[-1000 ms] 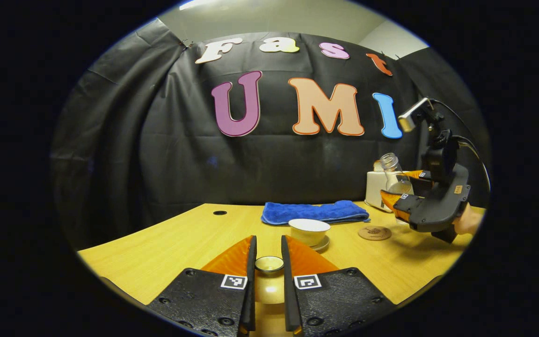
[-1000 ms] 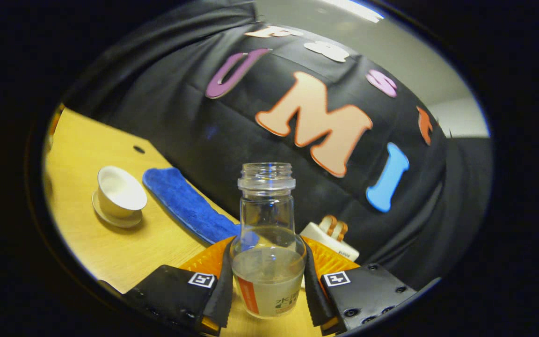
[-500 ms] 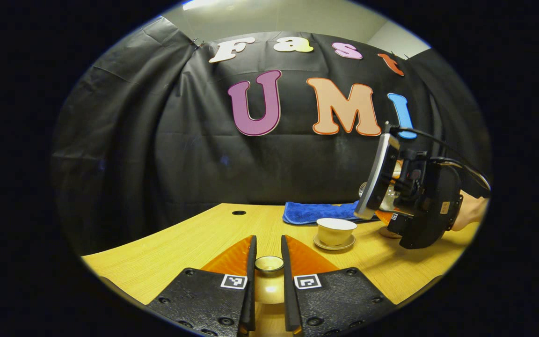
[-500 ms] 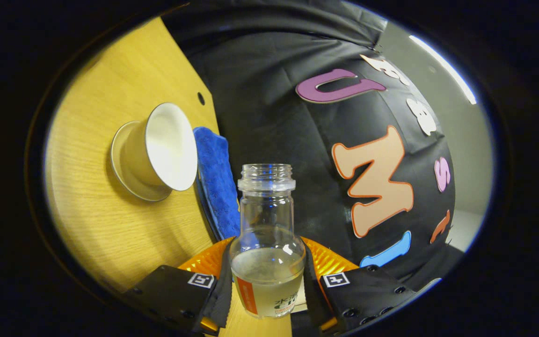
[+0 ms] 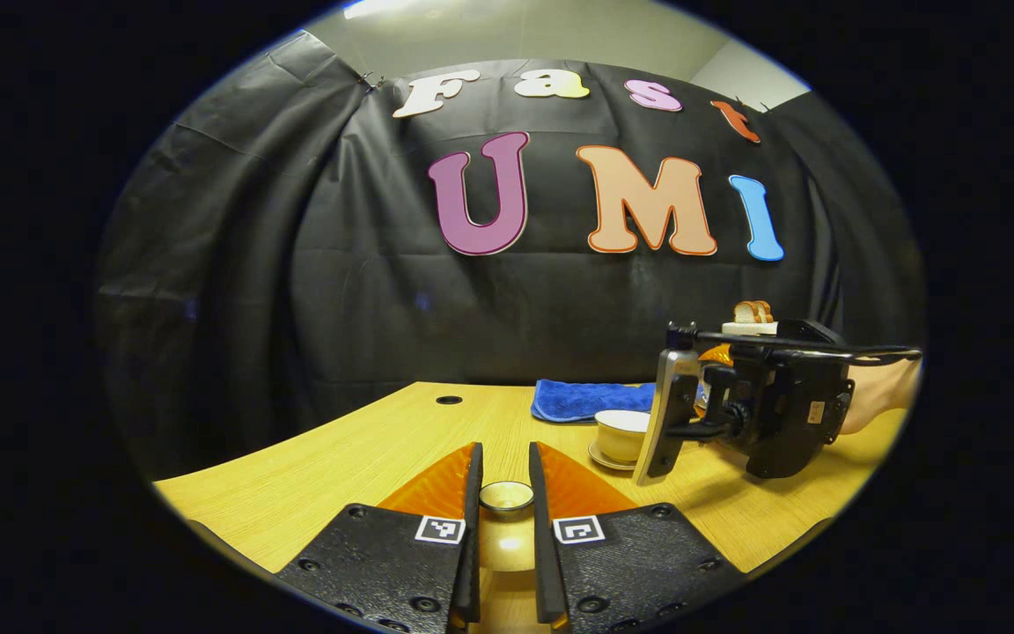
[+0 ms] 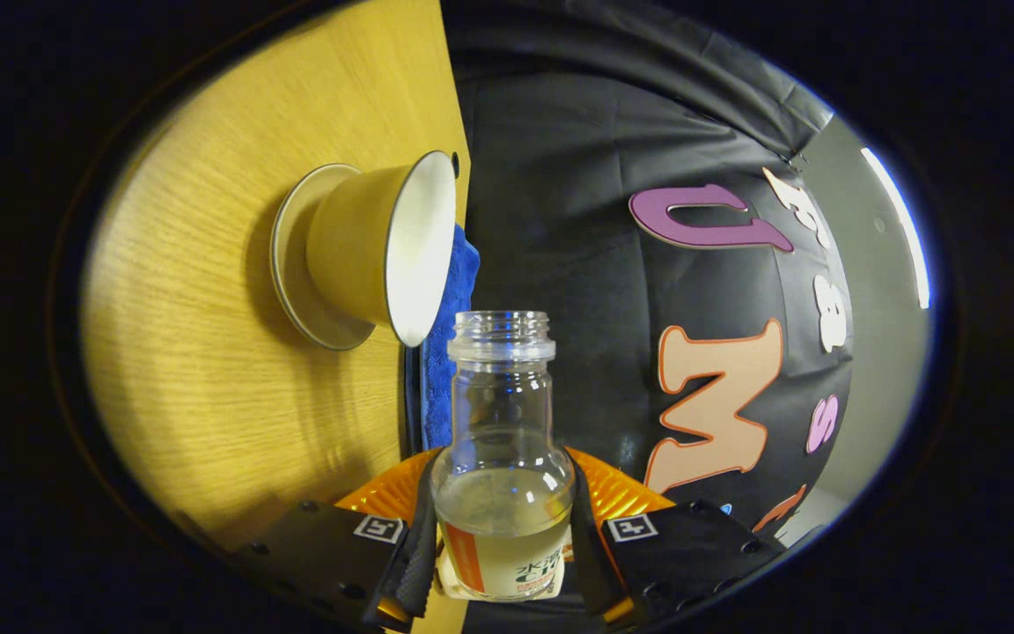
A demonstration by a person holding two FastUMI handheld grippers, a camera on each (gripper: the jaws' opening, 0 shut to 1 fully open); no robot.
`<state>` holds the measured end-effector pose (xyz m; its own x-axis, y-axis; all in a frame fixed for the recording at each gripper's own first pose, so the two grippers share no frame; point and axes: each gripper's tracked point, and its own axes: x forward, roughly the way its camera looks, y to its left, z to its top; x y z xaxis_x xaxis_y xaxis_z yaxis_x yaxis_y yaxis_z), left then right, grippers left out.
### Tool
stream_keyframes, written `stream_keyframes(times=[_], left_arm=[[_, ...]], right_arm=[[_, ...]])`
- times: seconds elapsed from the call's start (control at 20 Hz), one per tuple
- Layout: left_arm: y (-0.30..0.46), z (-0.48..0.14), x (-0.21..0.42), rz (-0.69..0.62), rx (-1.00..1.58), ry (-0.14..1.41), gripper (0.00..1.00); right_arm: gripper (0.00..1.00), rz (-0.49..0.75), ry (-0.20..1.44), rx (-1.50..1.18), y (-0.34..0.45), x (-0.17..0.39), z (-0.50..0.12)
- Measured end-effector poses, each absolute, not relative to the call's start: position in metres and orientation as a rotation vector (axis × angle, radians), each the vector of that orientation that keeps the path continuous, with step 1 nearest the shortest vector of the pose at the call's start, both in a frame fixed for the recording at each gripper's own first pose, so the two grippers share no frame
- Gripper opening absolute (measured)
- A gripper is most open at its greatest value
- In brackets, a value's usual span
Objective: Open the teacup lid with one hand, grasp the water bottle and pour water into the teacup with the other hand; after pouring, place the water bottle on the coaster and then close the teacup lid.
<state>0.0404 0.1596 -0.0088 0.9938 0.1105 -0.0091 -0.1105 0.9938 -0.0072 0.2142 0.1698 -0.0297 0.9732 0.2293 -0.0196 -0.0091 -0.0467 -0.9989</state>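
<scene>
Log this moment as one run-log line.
left gripper: holds lid | right gripper: holds tilted bottle near open teacup | pour: not visible

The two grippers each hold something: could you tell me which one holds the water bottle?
The right gripper, with its jaws closed on the tilted water bottle near the teacup; the left gripper holds the teacup lid.

The pale wood-grain counter (image 5: pixel 357 440), with a small round hole (image 5: pixel 449 400) near its back edge, carries a folded blue cloth (image 5: pixel 570 398) by the booth wall and an open teacup (image 5: pixel 623 432) on its saucer (image 5: pixel 599 457) just before it.
</scene>
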Motion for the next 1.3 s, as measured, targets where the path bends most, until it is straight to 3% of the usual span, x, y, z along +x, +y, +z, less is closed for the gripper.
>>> stream_keyframes(times=[1.3], left_arm=[[0.159,-0.01,0.041,0.107,-0.011,0.009,0.22]], right_arm=[[0.69,0.246,-0.306,-1.985,0.179,0.211,-0.026]])
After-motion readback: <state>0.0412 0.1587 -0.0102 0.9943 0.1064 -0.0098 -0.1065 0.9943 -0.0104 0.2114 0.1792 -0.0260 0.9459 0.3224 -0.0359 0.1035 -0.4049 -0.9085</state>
